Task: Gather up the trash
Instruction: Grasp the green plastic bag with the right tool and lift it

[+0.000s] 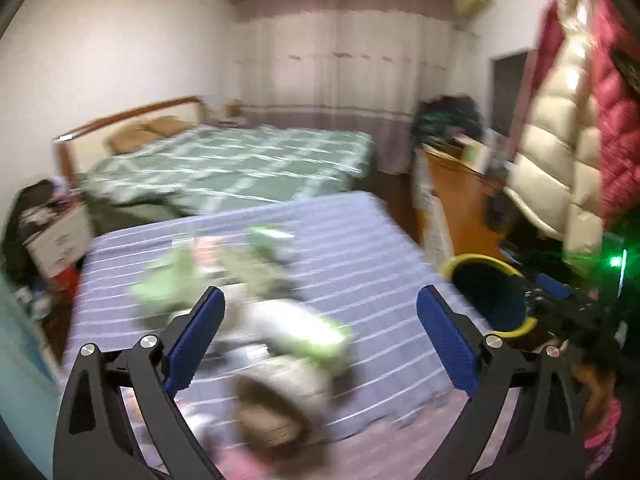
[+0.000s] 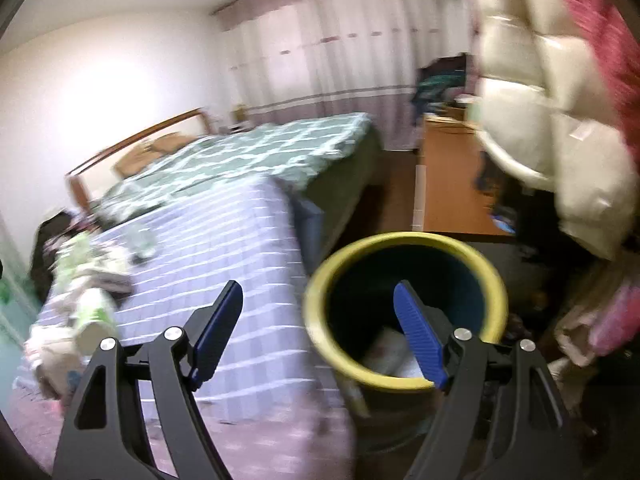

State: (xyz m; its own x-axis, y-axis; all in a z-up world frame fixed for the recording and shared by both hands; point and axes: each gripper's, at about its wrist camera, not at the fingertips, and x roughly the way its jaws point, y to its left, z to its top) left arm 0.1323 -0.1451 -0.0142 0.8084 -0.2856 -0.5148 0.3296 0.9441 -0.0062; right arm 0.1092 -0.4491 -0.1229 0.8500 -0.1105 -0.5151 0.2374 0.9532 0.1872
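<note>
A heap of trash [image 1: 256, 308], blurred green-and-white wrappers and a round cup, lies on the lilac striped cloth [image 1: 360, 248]. My left gripper [image 1: 320, 320] is open and empty just above the heap. A yellow-rimmed dark bin [image 2: 404, 308] stands beside the cloth's right edge, with pale trash inside. My right gripper [image 2: 320, 316] is open and empty over the bin's near rim. The bin [image 1: 488, 292] also shows in the left wrist view at right; the trash heap [image 2: 88, 292] shows at left in the right wrist view.
A green checked bed [image 1: 240, 164] lies behind. An orange wooden desk [image 1: 460, 200] stands right of the cloth. White and red puffy jackets [image 1: 568, 128] hang at the far right. A cluttered box [image 1: 52, 232] sits at left.
</note>
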